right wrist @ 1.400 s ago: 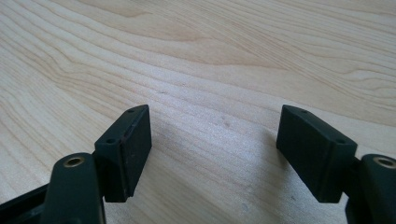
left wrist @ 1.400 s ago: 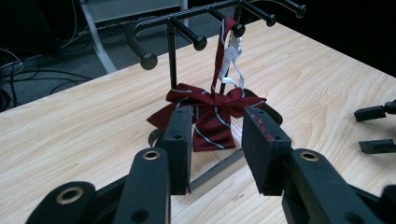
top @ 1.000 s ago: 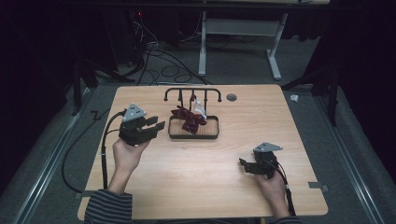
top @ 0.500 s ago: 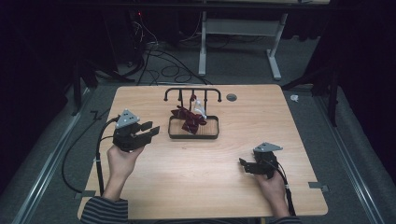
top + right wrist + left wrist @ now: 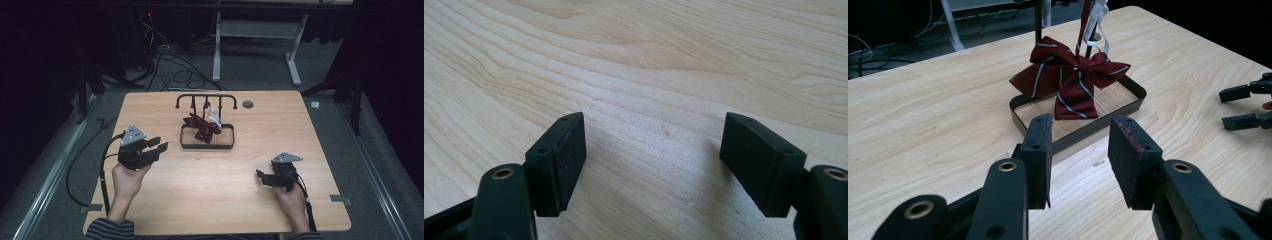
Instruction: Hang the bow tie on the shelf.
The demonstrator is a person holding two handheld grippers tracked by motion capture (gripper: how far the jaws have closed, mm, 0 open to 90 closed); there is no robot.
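My table (image 5: pixel 320 150) is pale, matt wood grain; the bow tie (image 5: pixel 1068 75) is striped maroon cloth; the tray (image 5: pixel 1130 102) rim is dark matt metal.

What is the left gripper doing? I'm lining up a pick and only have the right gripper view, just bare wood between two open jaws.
Observer: The left gripper is held above the table, jaws apart with nothing between them.
Operator: What is it aimed at?
Observer: A dark red striped bow tie, seen straight ahead in the left gripper view.
Operator: Is the bow lying flat?
Observer: No, it hangs from a black rack on a white loop, its lower tail over a shallow dark tray.
Operator: And my gripper?
Observer: The right gripper sits low by the near right part of the table, apart from the tray.
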